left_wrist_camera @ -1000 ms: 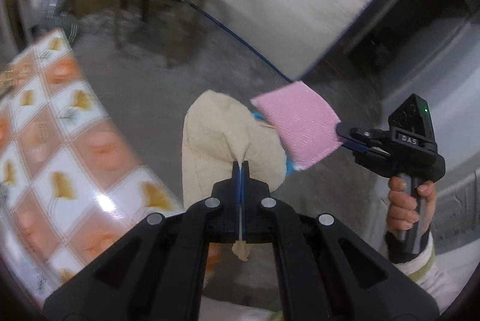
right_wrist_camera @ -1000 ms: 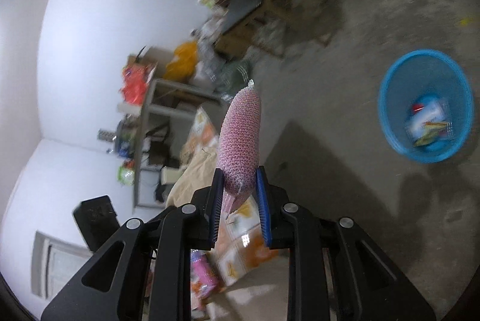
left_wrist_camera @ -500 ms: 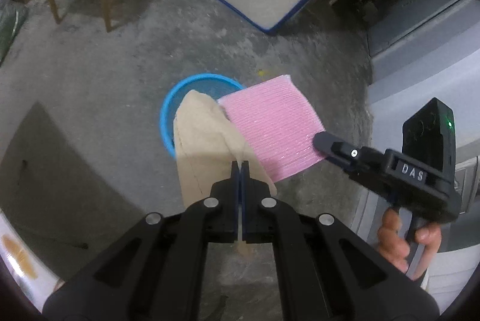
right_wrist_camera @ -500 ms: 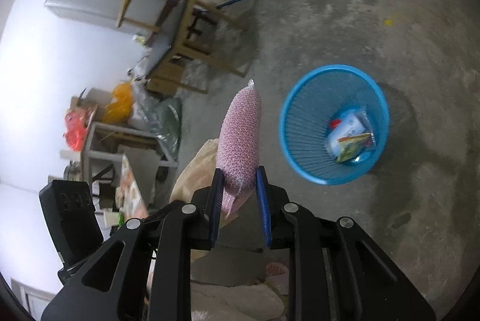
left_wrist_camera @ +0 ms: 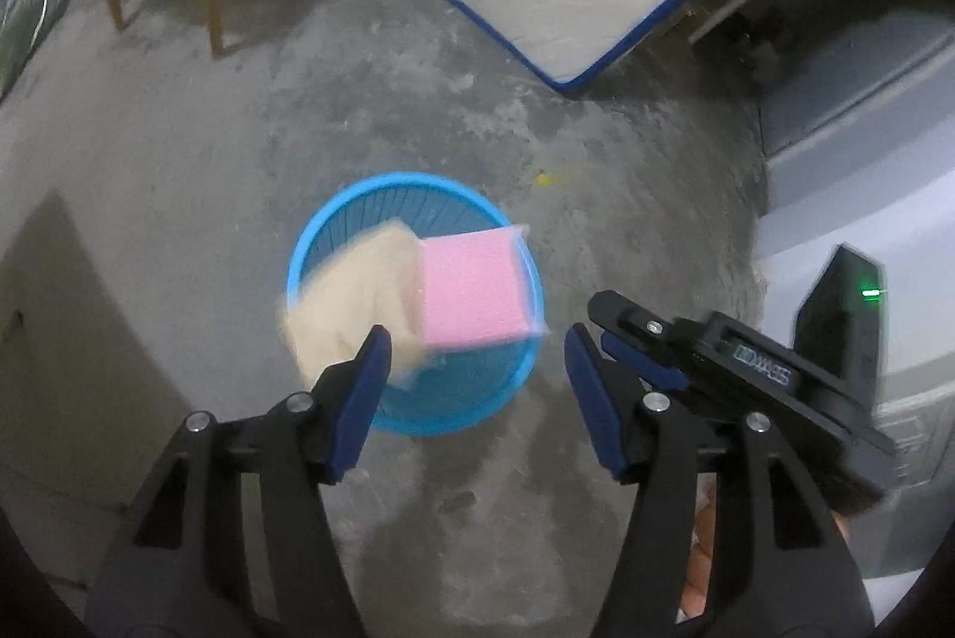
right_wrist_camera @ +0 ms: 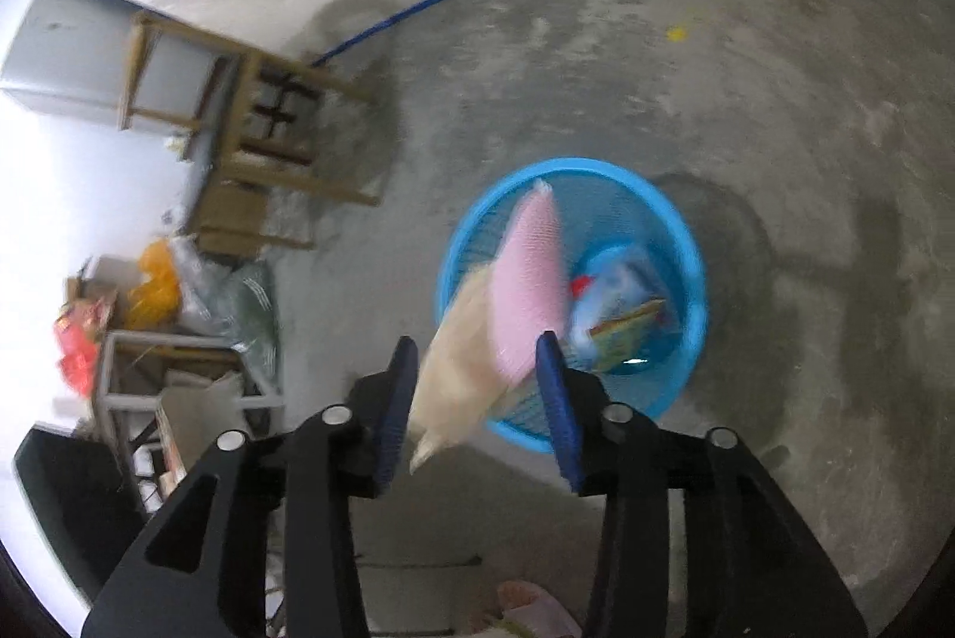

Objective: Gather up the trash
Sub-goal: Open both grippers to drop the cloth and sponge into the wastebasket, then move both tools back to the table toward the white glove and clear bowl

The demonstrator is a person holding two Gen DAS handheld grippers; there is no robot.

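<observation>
Both of your grippers stand wide apart and hold nothing. Ahead of your left gripper (left_wrist_camera: 477, 369) the beige bag (left_wrist_camera: 352, 304) and the pink sponge (left_wrist_camera: 471, 292) are blurred in the air, side by side, the bag toward the left finger and the sponge just right of it, both over the blue basket (left_wrist_camera: 334, 232) that stands on the floor straight ahead and below. From your right gripper (right_wrist_camera: 477, 393) the same two pieces show between the fingers, the sponge edge-on against the bag, with the basket ahead and slightly right, some wrappers (right_wrist_camera: 621, 304) lying in its bottom.

The likely trouble is the bag. Its lower end hangs near the basket's near rim, outside it in both views, so it may catch the rim and slide to the floor or drape half in. The sponge sits more squarely over the opening, though the bag could nudge it off course. The basket looks light; a heavy landing on its edge could tip it. Keep your grippers clear of each other: the right one shows close beside your left gripper's right finger.
</observation>
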